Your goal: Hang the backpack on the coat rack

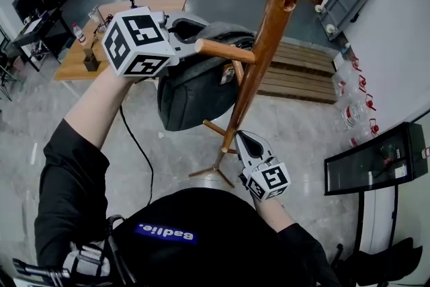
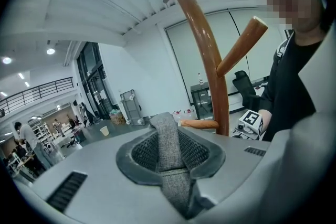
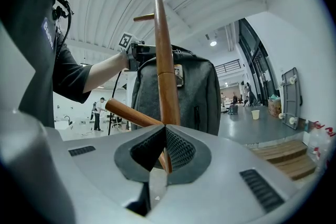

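The left claw point(image 1: 191, 29) is raised beside the coat rack point(image 1: 269, 30) and is clamped on the grey woven strap point(image 2: 167, 144) at the top of the backpack point(image 1: 195, 94). In the left gripper view the strap runs up between the two pads. The backpack hangs from that grip, clear of the floor, its dark grey body close against the rack's pole. A wooden peg point(image 1: 225, 50) juts out across its top, with the peg's tip just beside the left claw. Whether the strap is over the peg cannot be told. Lower down, the right claw point(image 1: 247, 141) points level at the pole and is closed on it just above the rack's splayed feet. In the right gripper view the backpack hangs behind the pole
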`<state>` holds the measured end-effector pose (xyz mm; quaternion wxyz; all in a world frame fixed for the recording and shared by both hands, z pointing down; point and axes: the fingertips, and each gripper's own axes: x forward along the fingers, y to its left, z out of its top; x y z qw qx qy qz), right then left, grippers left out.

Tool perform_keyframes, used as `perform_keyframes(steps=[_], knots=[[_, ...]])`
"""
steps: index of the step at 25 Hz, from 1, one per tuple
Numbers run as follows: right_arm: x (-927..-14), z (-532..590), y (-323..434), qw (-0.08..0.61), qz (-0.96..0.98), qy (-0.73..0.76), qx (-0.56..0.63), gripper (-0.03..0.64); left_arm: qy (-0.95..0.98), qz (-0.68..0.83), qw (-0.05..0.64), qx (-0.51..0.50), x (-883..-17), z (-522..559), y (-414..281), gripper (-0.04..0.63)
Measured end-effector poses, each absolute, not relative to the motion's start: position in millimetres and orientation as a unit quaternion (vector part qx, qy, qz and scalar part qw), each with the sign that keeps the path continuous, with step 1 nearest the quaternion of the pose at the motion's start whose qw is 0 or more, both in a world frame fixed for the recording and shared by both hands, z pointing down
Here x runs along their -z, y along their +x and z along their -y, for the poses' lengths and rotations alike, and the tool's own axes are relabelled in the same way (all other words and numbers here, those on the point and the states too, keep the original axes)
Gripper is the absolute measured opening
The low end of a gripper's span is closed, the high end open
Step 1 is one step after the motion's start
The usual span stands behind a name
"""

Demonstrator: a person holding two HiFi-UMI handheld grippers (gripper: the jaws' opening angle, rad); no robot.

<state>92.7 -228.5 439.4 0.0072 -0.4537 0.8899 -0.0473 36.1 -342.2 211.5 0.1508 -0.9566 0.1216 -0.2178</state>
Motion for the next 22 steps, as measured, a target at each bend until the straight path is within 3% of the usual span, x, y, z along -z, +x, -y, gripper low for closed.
perform_keyframes(steps=[22], knots=[[-450,234,91,-0.003,-0.893,-0.448,0.052,0.008,-0.929,-0.100,0.232,0.271,-234,310,48,0.098]])
